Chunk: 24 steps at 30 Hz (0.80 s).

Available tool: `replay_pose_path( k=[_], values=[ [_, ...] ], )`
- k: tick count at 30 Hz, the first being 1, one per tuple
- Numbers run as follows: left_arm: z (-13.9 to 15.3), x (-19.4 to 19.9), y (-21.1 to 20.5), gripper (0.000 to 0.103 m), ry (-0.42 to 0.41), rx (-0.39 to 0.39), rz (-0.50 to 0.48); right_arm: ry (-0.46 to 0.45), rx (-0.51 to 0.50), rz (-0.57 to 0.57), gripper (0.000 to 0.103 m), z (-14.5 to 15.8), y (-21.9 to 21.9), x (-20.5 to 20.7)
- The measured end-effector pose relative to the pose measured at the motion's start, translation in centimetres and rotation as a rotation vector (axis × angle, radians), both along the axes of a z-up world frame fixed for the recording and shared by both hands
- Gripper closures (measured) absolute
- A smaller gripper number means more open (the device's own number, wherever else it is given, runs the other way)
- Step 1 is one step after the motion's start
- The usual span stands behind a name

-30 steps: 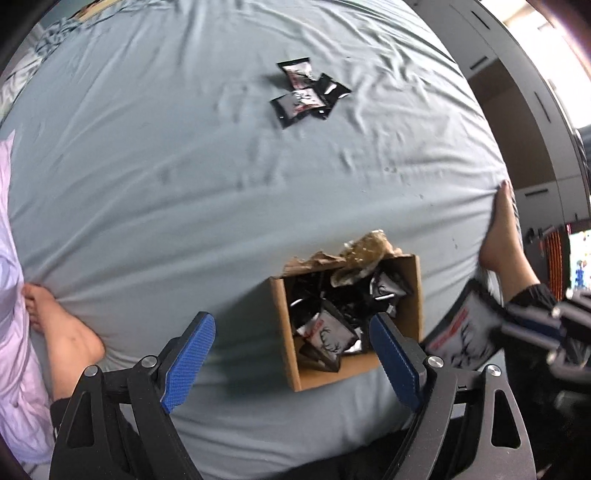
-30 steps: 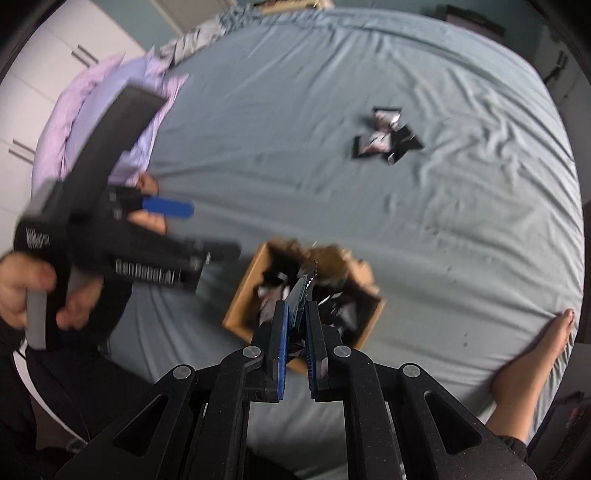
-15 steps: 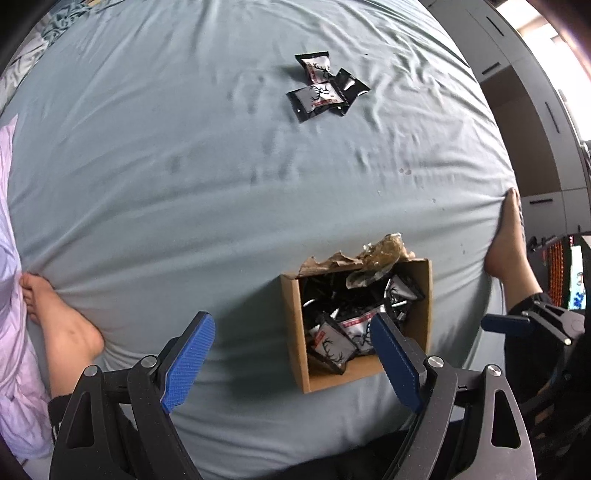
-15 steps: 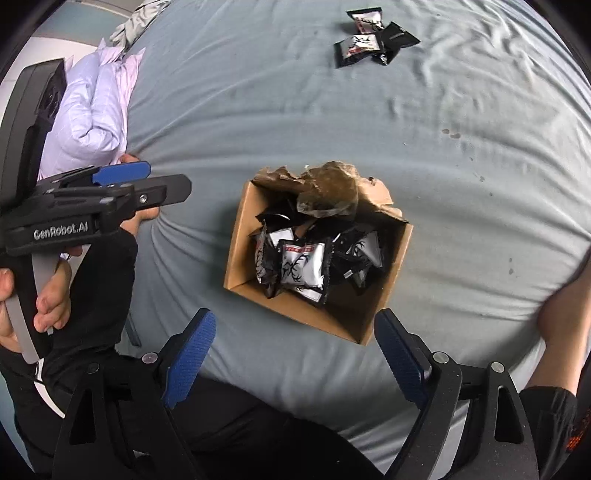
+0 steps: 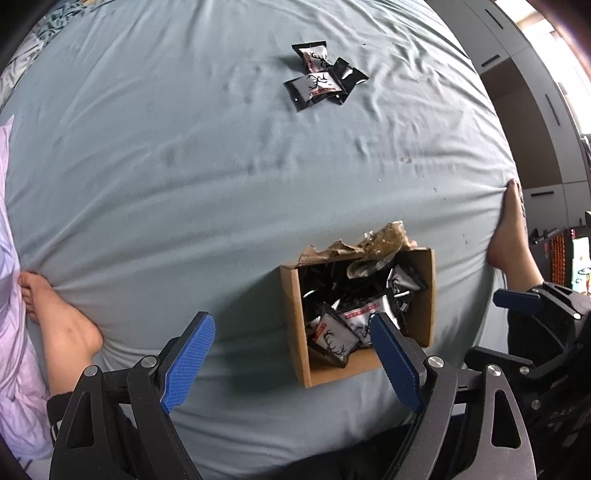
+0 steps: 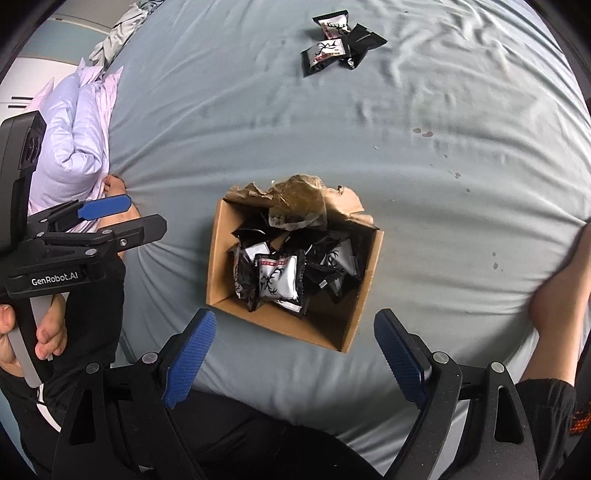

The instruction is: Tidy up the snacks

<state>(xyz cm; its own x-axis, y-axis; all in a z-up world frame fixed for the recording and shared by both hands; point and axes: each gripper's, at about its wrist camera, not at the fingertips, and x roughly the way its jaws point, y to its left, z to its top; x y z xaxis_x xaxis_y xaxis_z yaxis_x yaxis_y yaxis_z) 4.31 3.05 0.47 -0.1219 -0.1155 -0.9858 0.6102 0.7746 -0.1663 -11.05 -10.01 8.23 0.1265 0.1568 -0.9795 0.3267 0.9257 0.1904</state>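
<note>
With both tools spread wide over the bed (image 6: 443,155), the right gripper (image 6: 293,354) has just let its jaws open, nothing between them, and the left gripper (image 5: 291,358) hangs released too. The box (image 6: 218,266) sits mid-frame in the right view, heaped with packets (image 6: 277,277). A few loose packets (image 6: 340,40) lie at top centre.

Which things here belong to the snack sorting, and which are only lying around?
For the job:
- cardboard box
- snack packets in the box
- loose snack packets on the sheet
- left claw, right claw, both open

Lying about:
- pillow
- crumpled cloth
</note>
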Motion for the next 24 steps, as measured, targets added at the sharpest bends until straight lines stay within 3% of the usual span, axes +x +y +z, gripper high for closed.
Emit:
replay_pose_path(
  k=[24],
  values=[
    [-0.04, -0.35, -0.06, 0.016, 0.016, -0.008, 0.001, 0.016, -0.005, 0.008, 0.016, -0.65, -0.06, 0.32]
  ],
)
